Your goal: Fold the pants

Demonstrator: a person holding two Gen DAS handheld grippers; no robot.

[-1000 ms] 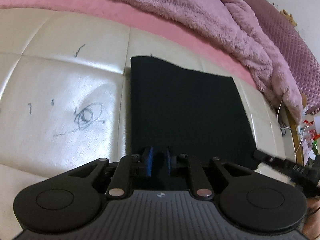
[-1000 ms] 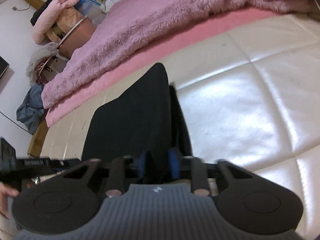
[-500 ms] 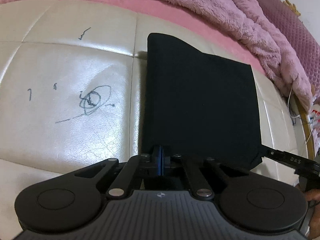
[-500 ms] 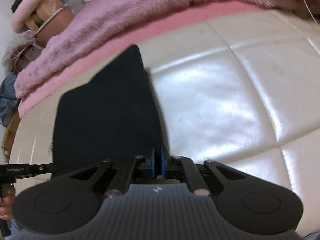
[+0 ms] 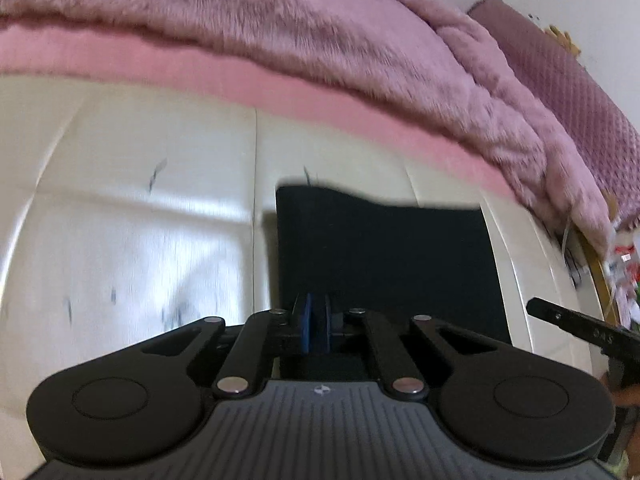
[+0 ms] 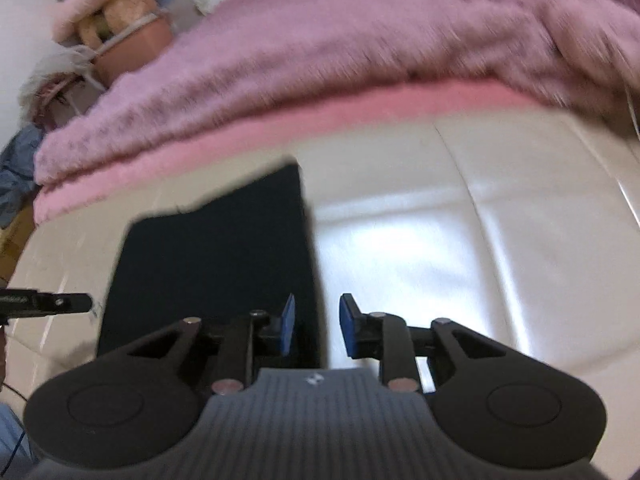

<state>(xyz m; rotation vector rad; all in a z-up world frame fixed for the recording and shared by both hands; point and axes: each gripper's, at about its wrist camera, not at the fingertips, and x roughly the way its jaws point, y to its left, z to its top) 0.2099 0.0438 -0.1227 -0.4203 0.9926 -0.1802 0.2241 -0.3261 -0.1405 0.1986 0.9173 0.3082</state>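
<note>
cream quilted bed surface (image 6: pixel 460 248) carries the folded black pants (image 6: pixel 216 248), lying flat. right claw (image 6: pixel 316 330) has just spread apart, releasing their near edge; left claw (image 5: pixel 317 322) looks pinched nearly closed there, so this fold seems laid.

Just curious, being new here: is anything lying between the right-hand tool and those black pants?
Nothing visible. The right gripper hangs directly over the edge of the pants on the cream cushion; its jaws have just been opening, with no cloth pinched between them.
</note>
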